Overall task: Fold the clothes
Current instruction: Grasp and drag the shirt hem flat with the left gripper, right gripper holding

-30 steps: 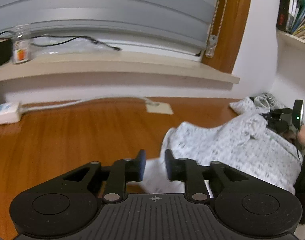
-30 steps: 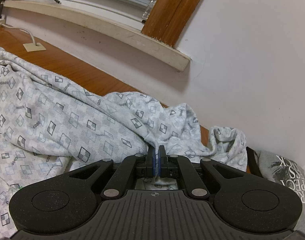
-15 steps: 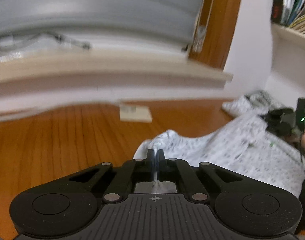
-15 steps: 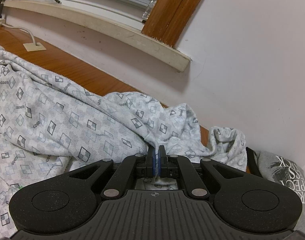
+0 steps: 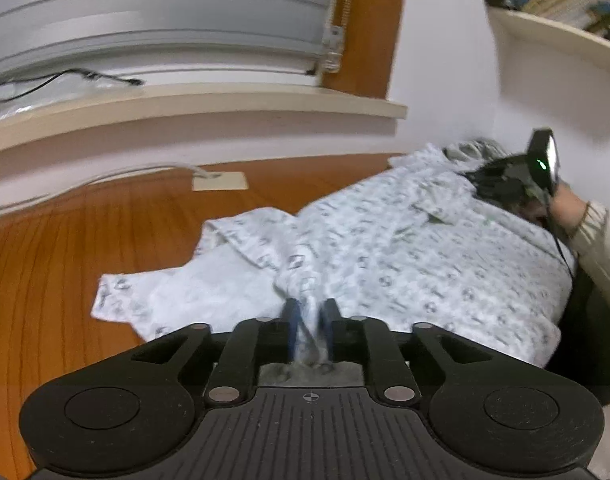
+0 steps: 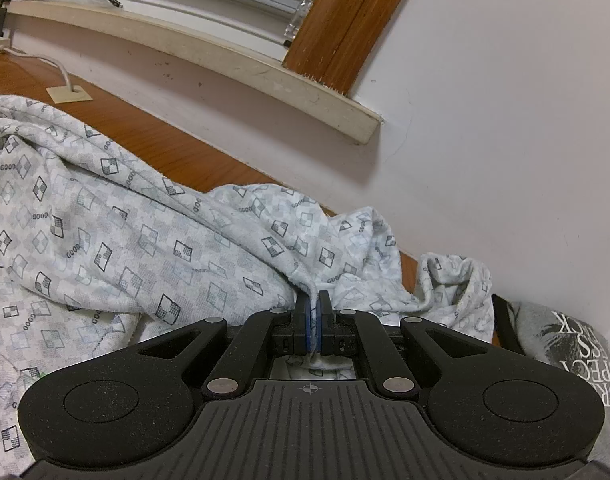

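A white garment with a grey checked print [image 5: 405, 248] lies spread over the wooden table [image 5: 65, 260]. One flap of it lies flat at the left. My left gripper [image 5: 309, 312] hovers low over the garment's near edge. Its jaws are opening, and a ridge of cloth still stands between the blue pads. In the right wrist view the same garment [image 6: 125, 220] is bunched toward the wall. My right gripper [image 6: 313, 300] is shut on a fold of it. A person's hand and sleeve [image 5: 577, 216] hold that gripper at the far right.
A grey printed garment [image 6: 565, 340] lies against the wall on the right. A window sill [image 6: 225, 60] with cables runs along the back above the table. A cable plate [image 5: 219, 181] sits on the wood. A shelf of books [image 5: 565, 0] hangs at the upper right.
My left gripper shut on the garment's edge, carried it to the right, and its jaws have now parted again. A flap now lies flat at the left. The right gripper has not moved.
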A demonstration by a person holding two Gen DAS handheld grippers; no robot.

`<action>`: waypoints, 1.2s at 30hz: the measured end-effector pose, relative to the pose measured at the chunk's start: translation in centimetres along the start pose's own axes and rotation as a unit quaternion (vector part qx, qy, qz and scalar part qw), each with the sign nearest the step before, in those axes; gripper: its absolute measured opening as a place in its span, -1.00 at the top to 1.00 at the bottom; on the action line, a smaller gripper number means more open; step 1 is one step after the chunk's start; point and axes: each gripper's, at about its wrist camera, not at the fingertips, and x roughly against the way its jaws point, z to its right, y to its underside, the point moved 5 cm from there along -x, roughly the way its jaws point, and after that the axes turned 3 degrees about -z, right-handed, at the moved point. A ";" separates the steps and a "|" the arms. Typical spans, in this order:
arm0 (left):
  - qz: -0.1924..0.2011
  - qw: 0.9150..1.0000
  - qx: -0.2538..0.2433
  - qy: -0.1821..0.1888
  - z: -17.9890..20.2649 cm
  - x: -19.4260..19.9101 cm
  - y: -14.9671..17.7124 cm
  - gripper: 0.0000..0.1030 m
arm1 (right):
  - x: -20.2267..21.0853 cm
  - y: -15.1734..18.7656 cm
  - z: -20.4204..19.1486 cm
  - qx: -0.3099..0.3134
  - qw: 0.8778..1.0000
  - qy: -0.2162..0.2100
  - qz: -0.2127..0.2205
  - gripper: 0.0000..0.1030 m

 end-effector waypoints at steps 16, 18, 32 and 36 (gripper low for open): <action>0.003 0.995 0.058 0.082 -0.1 -2.7 -1.7 0.55 | 0.4 -0.1 0.2 -0.005 1.000 0.001 0.012 0.91; 0.024 0.992 0.061 0.107 0.7 -1.8 -2.1 0.54 | 0.3 -0.1 0.3 -0.005 1.000 -0.001 0.011 0.91; 0.036 0.996 0.002 0.085 4.4 -1.5 -1.9 0.26 | 0.5 -0.1 0.0 0.003 1.000 0.003 0.007 0.91; 0.079 0.996 0.013 0.050 2.8 -0.6 -2.8 0.85 | 0.6 -0.1 0.1 0.001 1.000 0.005 0.013 0.92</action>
